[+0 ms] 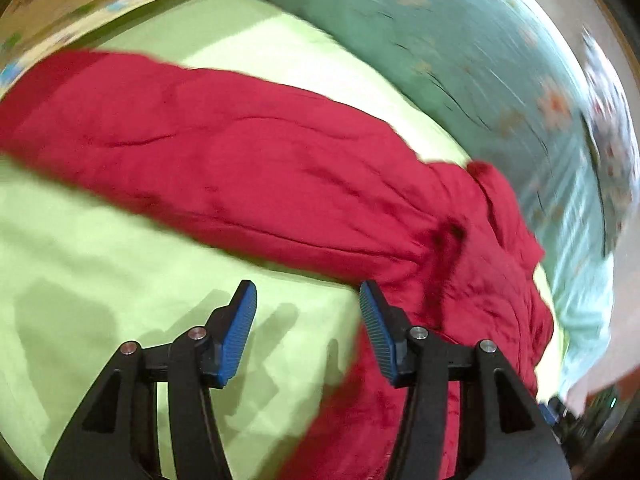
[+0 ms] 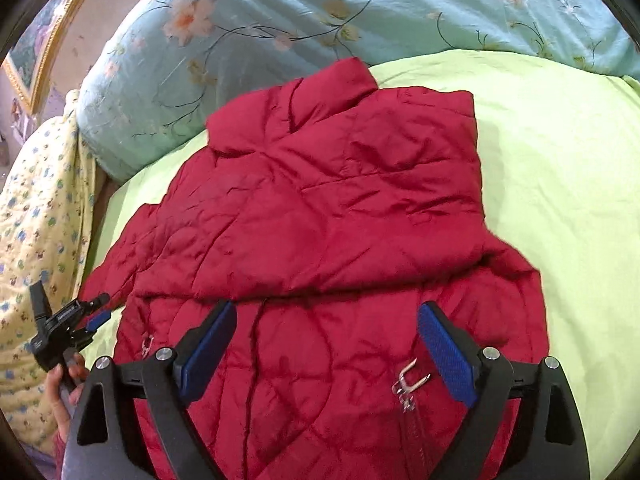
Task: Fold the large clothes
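Right wrist view, left to right: a gold-framed picture (image 2: 30,46) on the wall, a yellow patterned quilt (image 2: 38,216), a blue floral duvet (image 2: 280,12), then the red jacket (image 2: 320,216) spread on the lime-green sheet (image 2: 560,168). Left gripper (image 1: 307,300) and right gripper (image 2: 326,312) gape empty above it.

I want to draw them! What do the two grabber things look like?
Both the left gripper and right gripper have black angular plastic arms with round silver bolts. Each finger carries a flat blue ribbed pad. No cables show.

Green sheet (image 2: 560,160), floral duvet (image 2: 280,12) (teal), framed pic (image 2: 36,52).
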`<action>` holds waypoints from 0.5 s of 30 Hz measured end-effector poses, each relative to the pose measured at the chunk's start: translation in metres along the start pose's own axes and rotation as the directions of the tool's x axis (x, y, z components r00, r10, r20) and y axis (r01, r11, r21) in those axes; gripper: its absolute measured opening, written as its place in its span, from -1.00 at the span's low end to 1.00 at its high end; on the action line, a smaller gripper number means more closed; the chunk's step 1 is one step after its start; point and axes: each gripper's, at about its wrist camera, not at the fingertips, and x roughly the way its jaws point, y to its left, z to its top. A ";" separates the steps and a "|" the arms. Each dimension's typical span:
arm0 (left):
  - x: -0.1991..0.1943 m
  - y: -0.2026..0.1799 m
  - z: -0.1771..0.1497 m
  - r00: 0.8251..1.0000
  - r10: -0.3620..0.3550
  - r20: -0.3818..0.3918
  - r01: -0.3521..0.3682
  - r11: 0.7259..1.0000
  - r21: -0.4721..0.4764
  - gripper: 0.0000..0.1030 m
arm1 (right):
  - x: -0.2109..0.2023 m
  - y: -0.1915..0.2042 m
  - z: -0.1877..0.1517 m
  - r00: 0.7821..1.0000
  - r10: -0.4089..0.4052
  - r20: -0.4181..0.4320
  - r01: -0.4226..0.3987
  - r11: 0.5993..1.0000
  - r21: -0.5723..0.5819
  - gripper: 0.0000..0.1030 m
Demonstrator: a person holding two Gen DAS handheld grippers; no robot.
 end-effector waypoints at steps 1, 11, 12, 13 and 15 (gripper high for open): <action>0.000 0.010 0.001 1.000 0.002 0.003 -0.002 0.999 -0.032 0.02 | 0.000 0.001 -0.001 1.000 0.005 0.003 -0.005 1.000 -0.001 0.81; -0.001 0.076 0.020 0.996 0.078 0.041 -0.068 0.977 -0.202 0.02 | -0.005 0.016 -0.010 0.998 0.058 0.002 -0.058 0.996 -0.060 0.81; -0.002 0.081 0.024 0.995 0.088 0.049 -0.075 0.973 -0.219 0.02 | -0.006 0.017 -0.012 0.998 0.055 0.004 -0.055 0.996 -0.071 0.80; -0.002 0.087 0.028 0.994 0.096 0.058 -0.080 0.968 -0.238 0.02 | -0.006 0.019 -0.013 0.999 0.053 0.005 -0.053 0.996 -0.078 0.80; -0.001 0.099 0.035 0.992 0.105 0.076 -0.080 0.959 -0.272 0.02 | -0.005 0.020 -0.014 0.999 0.051 0.005 -0.050 0.995 -0.084 0.80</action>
